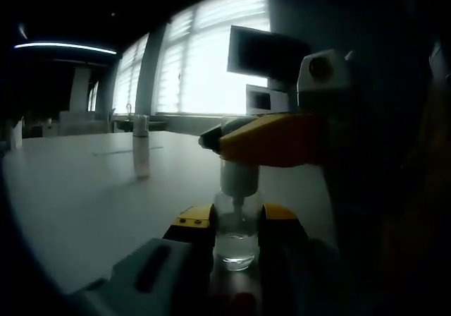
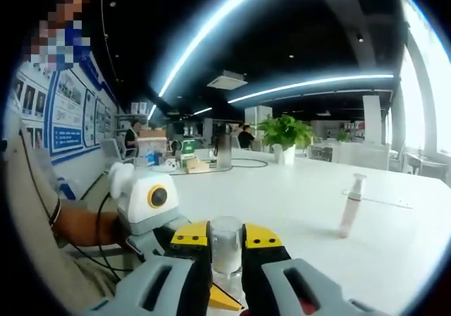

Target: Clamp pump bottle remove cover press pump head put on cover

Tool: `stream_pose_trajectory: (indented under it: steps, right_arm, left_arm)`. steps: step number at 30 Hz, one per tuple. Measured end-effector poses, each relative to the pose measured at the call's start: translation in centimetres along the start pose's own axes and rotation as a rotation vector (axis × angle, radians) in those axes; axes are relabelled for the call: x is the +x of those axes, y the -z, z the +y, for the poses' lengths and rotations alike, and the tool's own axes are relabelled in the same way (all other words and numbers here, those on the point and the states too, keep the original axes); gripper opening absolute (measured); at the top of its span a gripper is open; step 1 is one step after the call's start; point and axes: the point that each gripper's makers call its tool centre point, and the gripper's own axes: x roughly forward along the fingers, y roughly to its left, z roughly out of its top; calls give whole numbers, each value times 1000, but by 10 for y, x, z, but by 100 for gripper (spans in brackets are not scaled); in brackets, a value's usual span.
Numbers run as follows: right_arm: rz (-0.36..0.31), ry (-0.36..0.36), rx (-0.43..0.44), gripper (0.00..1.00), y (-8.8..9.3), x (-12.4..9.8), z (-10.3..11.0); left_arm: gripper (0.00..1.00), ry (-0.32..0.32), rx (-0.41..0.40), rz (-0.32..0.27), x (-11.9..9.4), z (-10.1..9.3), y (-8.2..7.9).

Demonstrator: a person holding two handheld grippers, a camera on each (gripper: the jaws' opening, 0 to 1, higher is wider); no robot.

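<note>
The left claw is clenched on the lower body of the clear pump bottle, its two yellow-tipped jaws pressing the glassy wall from either side while the bottle's base rests on the pale worktop. The bottle stands upright, long axis vertical, rising straight out from between those jaws. Above them, the right claw comes in from the right side of the left gripper view, lying across the bottle's top.

In the right gripper view the right claw is closed around the clear cover, one jaw on each side of it, so the cover sits directly between its tips and the pull-off direction, I judge, is straight up along the bottle's axis. The left claw's body lies just to the left of it and below.

Well away to the right on the worktop stands a second slim bottle, untouched.

Count: two claws, one clamped bottle, one cover, one spare bottle.
</note>
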Motion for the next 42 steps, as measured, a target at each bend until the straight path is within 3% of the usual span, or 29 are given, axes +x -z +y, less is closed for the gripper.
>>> stream_pose_trajectory:
  steps: [15, 17, 18, 20, 22, 34, 42]
  right_arm:
    - [11, -38, -31, 9, 0, -2, 3]
    - [-138, -64, -10, 8, -29, -8, 6]
    - [-187, -119, 76, 8, -49, -18, 11]
    - [-128, -23, -30, 8, -60, -23, -11]
    - [-142, -50, 2, 9, -69, -26, -10]
    - [-137, 10, 6, 9, -56, -34, -27]
    - [-151, 88, 26, 10, -51, -48, -55]
  left_arm:
    - [13, 9, 18, 3, -1, -2, 0]
    - [13, 16, 18, 4, -1, -2, 0]
    - [13, 23, 20, 6, -1, -3, 1]
    - [13, 24, 22, 5, 0, -3, 0]
    - [14, 23, 20, 4, 0, -3, -1]
    - [14, 4, 22, -1, 0, 0, -2]
    - [14, 4, 28, -2, 0, -1, -2]
